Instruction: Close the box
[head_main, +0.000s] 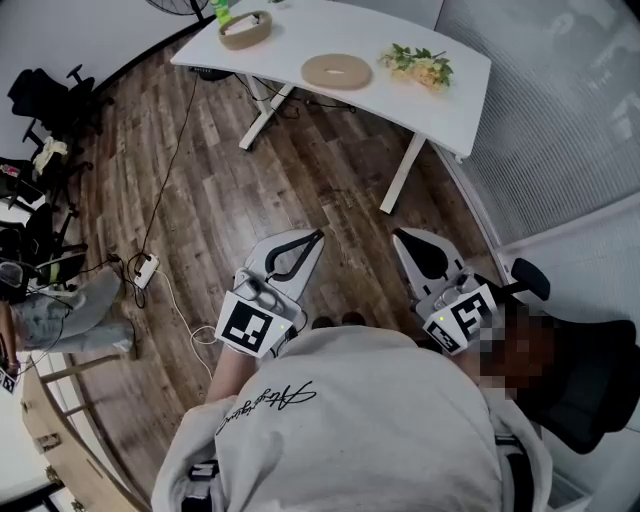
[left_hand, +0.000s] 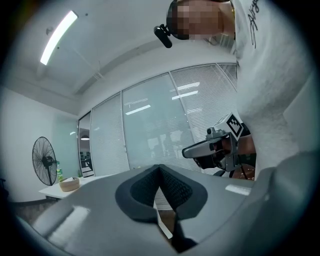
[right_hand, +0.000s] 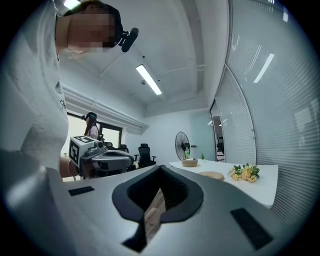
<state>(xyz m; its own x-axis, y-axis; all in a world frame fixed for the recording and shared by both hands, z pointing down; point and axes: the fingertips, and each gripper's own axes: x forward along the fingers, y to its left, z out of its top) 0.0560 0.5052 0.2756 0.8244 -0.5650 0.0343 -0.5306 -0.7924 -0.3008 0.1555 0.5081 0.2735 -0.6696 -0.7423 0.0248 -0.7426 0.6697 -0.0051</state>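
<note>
A: Well, the 2 grippers?
B: Close by the chest, left gripper (head_main: 316, 240) and right gripper (head_main: 403, 238) level, jaws pressed together, nothing in either.
A: And the box (head_main: 245, 28)?
B: Far off on the table (head_main: 300, 30), at its left end; the lid (head_main: 336, 71) lies apart mid-table, flowers (head_main: 417, 65) at the right.

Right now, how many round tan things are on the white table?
2. A basket sits at the left end of the table; a flat disc lies mid-table, left of the flowers. The table's far edge is cut off, so more may be hidden.
</note>
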